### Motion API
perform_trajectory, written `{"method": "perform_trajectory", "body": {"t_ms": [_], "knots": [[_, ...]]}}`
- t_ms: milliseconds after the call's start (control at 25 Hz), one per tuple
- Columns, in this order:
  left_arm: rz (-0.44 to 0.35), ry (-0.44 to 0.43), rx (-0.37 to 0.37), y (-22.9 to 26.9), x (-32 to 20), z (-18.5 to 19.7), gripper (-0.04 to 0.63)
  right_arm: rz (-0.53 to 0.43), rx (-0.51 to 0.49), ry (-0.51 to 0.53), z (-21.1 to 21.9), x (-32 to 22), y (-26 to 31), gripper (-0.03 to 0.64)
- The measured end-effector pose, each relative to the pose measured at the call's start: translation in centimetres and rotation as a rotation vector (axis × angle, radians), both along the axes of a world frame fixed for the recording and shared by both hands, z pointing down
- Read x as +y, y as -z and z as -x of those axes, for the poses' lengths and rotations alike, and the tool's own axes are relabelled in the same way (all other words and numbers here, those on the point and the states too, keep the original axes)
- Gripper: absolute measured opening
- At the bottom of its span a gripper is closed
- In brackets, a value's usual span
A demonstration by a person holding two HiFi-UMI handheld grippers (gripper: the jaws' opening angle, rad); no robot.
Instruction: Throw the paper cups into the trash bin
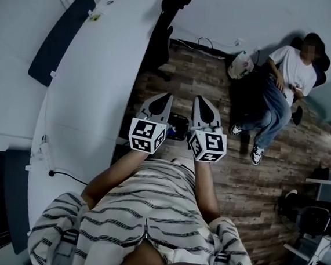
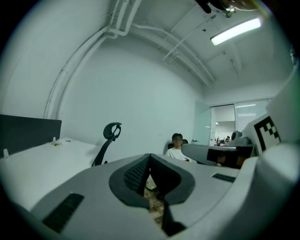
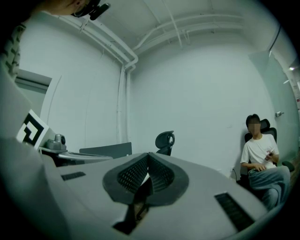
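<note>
Grey jaws on the left gripper (image 2: 150, 159) and right gripper (image 3: 149, 157) were pressed together, empty, side by side. No paper cups showed in any view, so neither hand could be judged nearer.

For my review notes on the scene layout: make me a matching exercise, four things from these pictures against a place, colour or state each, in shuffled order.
Things:
1. desk
2. seated person
3. left gripper
4. floor

Descriptions:
a. wood-look planks
b. jaws together, nothing between them
c. white, curving along the head view's left side
d. sitting at the head view's upper right

Pairs: 1-c, 2-d, 3-b, 4-a
</note>
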State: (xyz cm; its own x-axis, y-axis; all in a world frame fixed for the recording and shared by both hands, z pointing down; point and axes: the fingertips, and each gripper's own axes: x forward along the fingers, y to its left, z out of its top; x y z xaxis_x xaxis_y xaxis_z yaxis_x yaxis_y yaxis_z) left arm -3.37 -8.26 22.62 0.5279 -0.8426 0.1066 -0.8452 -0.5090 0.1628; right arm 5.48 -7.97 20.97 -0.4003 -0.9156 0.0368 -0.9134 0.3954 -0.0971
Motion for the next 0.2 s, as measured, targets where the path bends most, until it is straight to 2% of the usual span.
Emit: {"method": "perform_trajectory", "body": {"t_ms": [200], "knots": [[-0.013,-0.014,0.006,-0.06,-0.31,-0.17,0.025,0.004,-0.005,0.002,0.06,-0.33,-0.54,0.011]]}}
